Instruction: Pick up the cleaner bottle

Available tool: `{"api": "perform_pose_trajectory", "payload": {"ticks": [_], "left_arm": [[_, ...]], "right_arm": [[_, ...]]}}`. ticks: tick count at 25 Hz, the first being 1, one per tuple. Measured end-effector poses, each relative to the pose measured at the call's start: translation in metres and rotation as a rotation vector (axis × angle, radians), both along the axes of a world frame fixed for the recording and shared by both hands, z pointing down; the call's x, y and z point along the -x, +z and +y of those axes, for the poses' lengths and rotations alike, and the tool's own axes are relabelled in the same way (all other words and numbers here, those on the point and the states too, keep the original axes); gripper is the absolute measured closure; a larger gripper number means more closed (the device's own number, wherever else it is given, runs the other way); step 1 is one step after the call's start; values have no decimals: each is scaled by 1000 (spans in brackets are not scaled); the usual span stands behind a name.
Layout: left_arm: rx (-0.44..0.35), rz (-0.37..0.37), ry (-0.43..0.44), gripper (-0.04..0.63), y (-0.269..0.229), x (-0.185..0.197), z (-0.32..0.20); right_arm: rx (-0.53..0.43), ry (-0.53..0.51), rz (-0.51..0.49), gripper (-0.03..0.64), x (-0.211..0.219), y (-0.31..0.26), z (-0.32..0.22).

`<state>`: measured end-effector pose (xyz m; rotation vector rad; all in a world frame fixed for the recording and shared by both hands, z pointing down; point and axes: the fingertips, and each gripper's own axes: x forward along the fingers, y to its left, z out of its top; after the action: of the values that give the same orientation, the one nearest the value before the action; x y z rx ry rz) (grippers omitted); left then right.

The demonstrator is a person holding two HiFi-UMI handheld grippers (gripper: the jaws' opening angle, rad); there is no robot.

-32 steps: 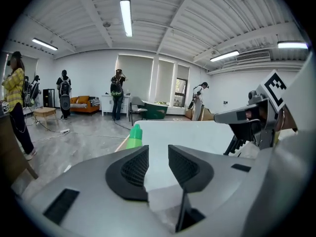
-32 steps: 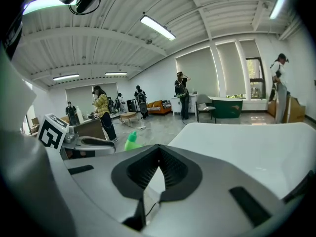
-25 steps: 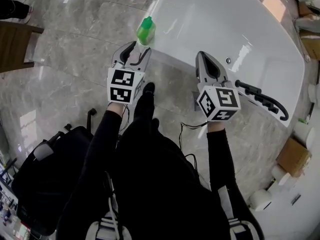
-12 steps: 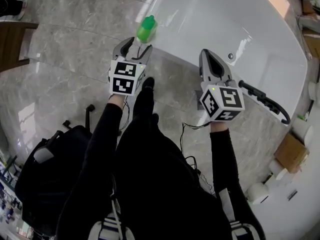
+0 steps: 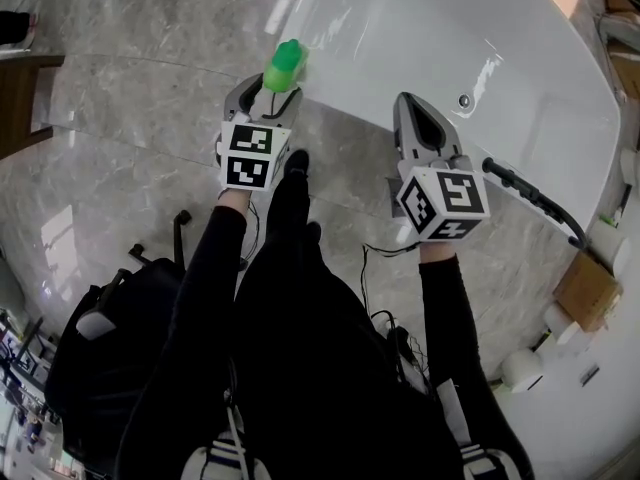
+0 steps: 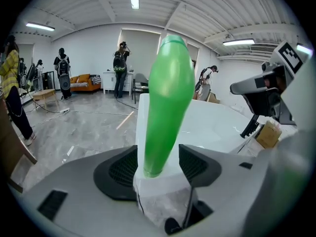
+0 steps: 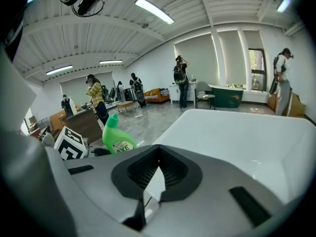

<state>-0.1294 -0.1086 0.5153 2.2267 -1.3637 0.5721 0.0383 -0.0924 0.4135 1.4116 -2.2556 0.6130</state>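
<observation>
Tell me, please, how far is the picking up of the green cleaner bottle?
Done: the left hand-held gripper is around the cleaner bottle, which stands on the white bathtub's edge. In hand: its jaws have just been opening and stand apart, the bottle between them, not pressed. Left: closing on the bottle and lifting it. The right hand-held gripper is shut, empty, beside the bottle.
</observation>
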Motion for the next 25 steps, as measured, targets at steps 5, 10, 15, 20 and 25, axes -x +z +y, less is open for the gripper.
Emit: {"api": "perform_pose_trajectory", "payload": {"ticks": [5,10,15,20,25], "left_arm": [[-21,5,-7,330,10,-4,-7],[-29,21,-33,330,17,-4,-10],[-45,27,-39,330,24,-6,-16],[-73,25,-29,330,27,-12,-26],[-97,16,-19,330,30,-17,-32]], "right_arm": [[16,-3,5,615,4,14,-10],[38,-10,2,615,10,25,-12],[56,-26,-2,615,17,37,-14],[69,-42,-6,615,21,47,-20],[74,-54,-7,615,25,53,-25]]}}
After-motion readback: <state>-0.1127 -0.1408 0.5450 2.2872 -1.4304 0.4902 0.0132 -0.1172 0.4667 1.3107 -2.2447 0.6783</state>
